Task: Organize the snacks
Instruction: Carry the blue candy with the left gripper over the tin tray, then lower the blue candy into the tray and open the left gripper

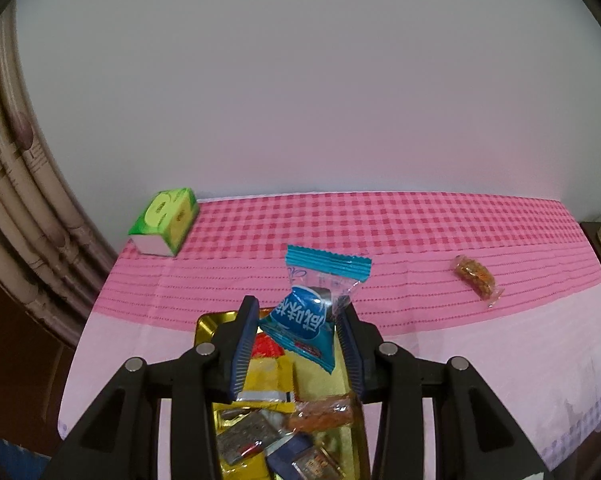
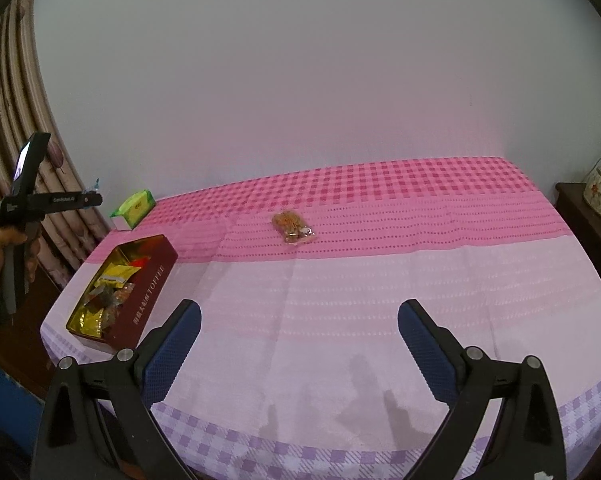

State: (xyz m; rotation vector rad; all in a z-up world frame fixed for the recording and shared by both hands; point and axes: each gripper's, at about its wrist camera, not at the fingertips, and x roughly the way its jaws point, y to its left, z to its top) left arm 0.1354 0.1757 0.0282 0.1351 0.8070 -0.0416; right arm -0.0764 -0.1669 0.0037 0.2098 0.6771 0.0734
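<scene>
Blue snack packets point(image 1: 314, 312): one is counted.
Orange snack bars on the cloth point(image 2: 293, 227): one.
Toffee tins point(image 2: 150, 292): one.
Green tissue packs point(image 1: 165, 221): one.
Grippers: two are seen, the left gripper point(image 1: 298, 354) and the right gripper point(image 2: 300, 344).

Both views dim, soft pinkish indoor light. Strong fisheye bending, black corners. Faint shadows on table point(image 2: 340, 320) lower centre. Glare on gold tin point(image 1: 208, 326).

**Foil, film and woven cloth**

The blue packet point(image 1: 306, 322) is glossy plastic film with a crimped edge. The tin point(image 2: 150, 300) has a shiny gold metal lining and a smooth maroon outside. The cloth point(image 2: 340, 300) looks matt and woven. Each hand-held gripper has matt black plastic arms and ribbed blue pads point(image 1: 242, 354).
</scene>
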